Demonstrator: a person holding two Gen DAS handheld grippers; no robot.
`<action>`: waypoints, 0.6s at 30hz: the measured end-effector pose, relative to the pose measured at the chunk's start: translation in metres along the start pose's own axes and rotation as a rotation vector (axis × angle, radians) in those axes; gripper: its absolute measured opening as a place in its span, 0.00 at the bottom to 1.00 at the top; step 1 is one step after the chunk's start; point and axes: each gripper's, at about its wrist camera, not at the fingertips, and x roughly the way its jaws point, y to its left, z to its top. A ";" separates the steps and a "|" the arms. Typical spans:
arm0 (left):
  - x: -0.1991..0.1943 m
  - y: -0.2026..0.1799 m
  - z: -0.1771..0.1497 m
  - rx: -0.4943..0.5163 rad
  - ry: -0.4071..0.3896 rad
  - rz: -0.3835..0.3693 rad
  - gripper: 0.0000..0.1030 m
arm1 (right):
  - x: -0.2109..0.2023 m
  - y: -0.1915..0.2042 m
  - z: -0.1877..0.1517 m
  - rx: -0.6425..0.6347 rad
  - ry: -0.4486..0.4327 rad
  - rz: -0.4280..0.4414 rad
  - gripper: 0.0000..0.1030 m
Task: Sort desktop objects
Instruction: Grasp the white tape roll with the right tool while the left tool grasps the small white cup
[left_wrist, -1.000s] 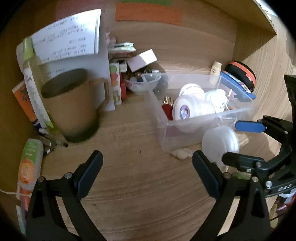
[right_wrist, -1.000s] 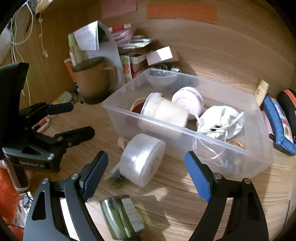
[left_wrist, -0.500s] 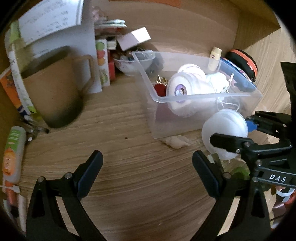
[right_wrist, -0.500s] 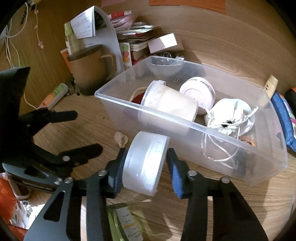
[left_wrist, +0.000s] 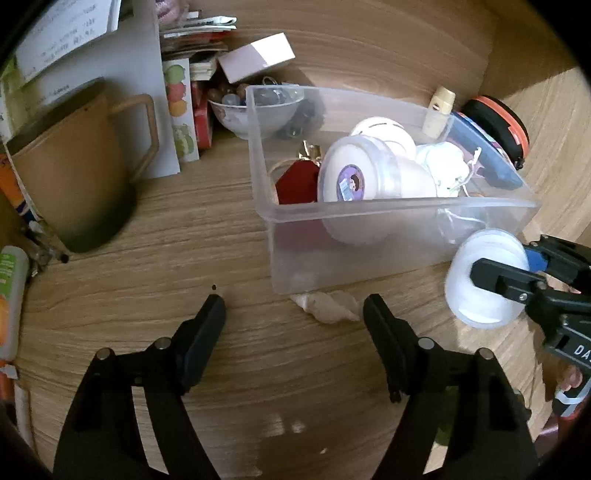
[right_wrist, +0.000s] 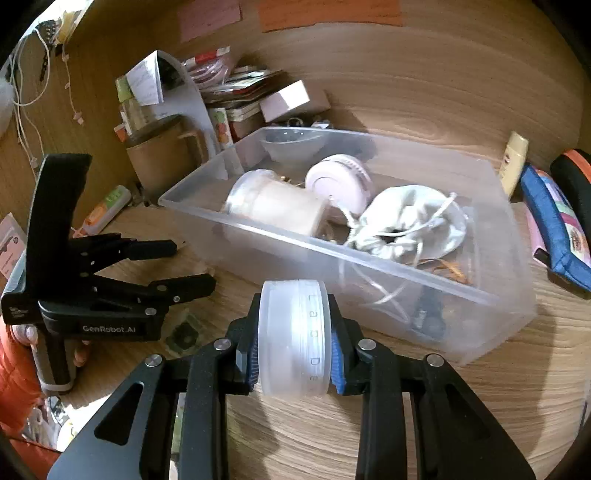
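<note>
My right gripper (right_wrist: 293, 350) is shut on a round frosted white jar (right_wrist: 293, 339), held on its edge just in front of the clear plastic bin (right_wrist: 332, 243). In the left wrist view the same jar (left_wrist: 484, 280) hangs at the bin's near right corner. The bin (left_wrist: 369, 210) holds a large white jar, a white drawstring pouch and a red piece. A small pale shell (left_wrist: 328, 310) lies on the desk against the bin's front wall. My left gripper (left_wrist: 293, 325) is low over the desk with its jaws closing; the shell sits between the fingertips, untouched.
A brown mug (left_wrist: 70, 184) stands at the left, with papers, a small box and a bowl (left_wrist: 255, 114) of trinkets behind it. A blue pouch (right_wrist: 554, 229) and an orange-rimmed black case (left_wrist: 498, 129) lie right of the bin. A green-orange tube (left_wrist: 11, 295) lies far left.
The right gripper has shut on the white jar and lifted it by the bin. The left gripper has come down and forward to the shell, and its jaws have narrowed.
</note>
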 end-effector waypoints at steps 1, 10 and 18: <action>0.001 -0.003 -0.001 0.007 -0.001 0.009 0.73 | -0.001 -0.002 0.000 0.000 -0.001 0.005 0.26; 0.002 -0.009 0.002 0.049 -0.001 0.029 0.50 | -0.005 -0.009 -0.002 -0.009 -0.011 0.037 0.26; -0.004 -0.005 0.005 0.058 -0.005 0.017 0.36 | -0.010 -0.015 -0.004 0.005 -0.015 0.038 0.26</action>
